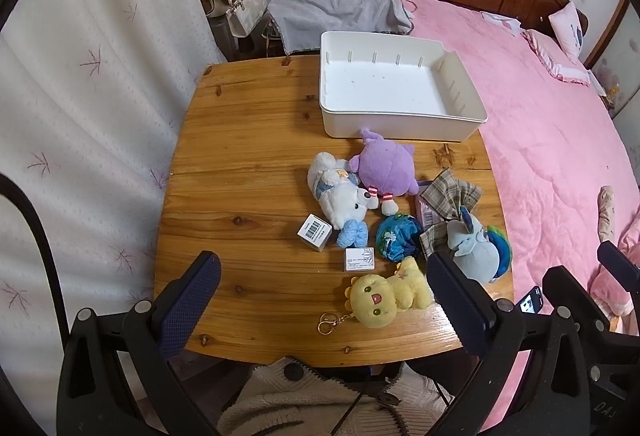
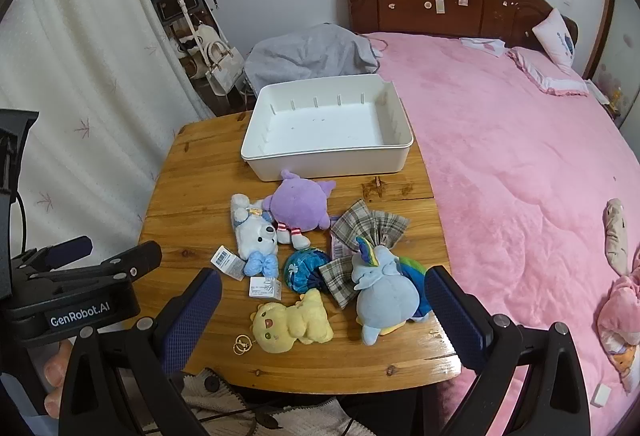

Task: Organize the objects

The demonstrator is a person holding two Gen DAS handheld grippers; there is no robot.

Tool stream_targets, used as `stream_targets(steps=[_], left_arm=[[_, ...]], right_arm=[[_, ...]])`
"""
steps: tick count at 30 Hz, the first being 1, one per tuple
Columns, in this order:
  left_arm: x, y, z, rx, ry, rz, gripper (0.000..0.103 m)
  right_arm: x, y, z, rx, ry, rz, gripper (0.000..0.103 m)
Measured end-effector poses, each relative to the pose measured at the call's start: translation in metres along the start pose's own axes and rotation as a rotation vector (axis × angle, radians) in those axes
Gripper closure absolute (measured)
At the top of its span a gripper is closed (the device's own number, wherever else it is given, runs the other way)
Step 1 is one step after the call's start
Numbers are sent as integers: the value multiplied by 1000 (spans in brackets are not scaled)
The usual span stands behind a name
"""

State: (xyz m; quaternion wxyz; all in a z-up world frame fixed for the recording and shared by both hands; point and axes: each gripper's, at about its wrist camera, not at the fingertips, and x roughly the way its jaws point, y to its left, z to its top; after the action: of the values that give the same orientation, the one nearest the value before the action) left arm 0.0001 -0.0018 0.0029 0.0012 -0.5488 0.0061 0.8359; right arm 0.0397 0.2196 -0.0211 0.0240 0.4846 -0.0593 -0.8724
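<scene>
An empty white bin [image 1: 400,87] [image 2: 328,123] stands at the far side of the wooden table [image 1: 248,171] [image 2: 192,203]. In front of it lie a purple plush [image 1: 384,165] [image 2: 298,205], a white bear plush [image 1: 340,193] [image 2: 254,232], a blue ball [image 1: 398,236] [image 2: 304,268], a plaid cloth [image 1: 450,199] [image 2: 368,228], a grey-blue plush [image 1: 476,252] [image 2: 386,296], a yellow plush [image 1: 388,296] [image 2: 292,320] and two small boxes [image 1: 315,232] [image 1: 359,259]. My left gripper [image 1: 324,300] and right gripper [image 2: 322,312] are open and empty above the near edge.
A pink bed [image 1: 552,139] [image 2: 520,163] borders the table on the right, with a grey cloth heap [image 1: 340,9] [image 2: 308,55] behind the bin. A curtain [image 1: 88,95] hangs on the left. Bags [image 2: 218,63] hang on a rack at the back.
</scene>
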Motion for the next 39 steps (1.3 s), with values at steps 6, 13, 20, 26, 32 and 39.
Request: stream_targets(steps=[6,13,20,26,32,39], left_arm=[[-2,-1,0,2,-2,1,0],[-1,-1,0,6,0,4,0],[0,-2,-1,8,-1,7,0],[5,0,-3,16,6,4,0],[6,1,-2,45,6,-12,0],[11,5,0,38,8,-26,0]], right_arm=[[1,-2,-1,4,2,-3,1],[2,-2,-1,2,2,-10,1],[2,0,-4,2,-1,-20,1],[3,1,-4,1,-1,-29,1],[3,-1,-4,2,-7,-43,1],[8,2,-5,-32,-14,-71,1]])
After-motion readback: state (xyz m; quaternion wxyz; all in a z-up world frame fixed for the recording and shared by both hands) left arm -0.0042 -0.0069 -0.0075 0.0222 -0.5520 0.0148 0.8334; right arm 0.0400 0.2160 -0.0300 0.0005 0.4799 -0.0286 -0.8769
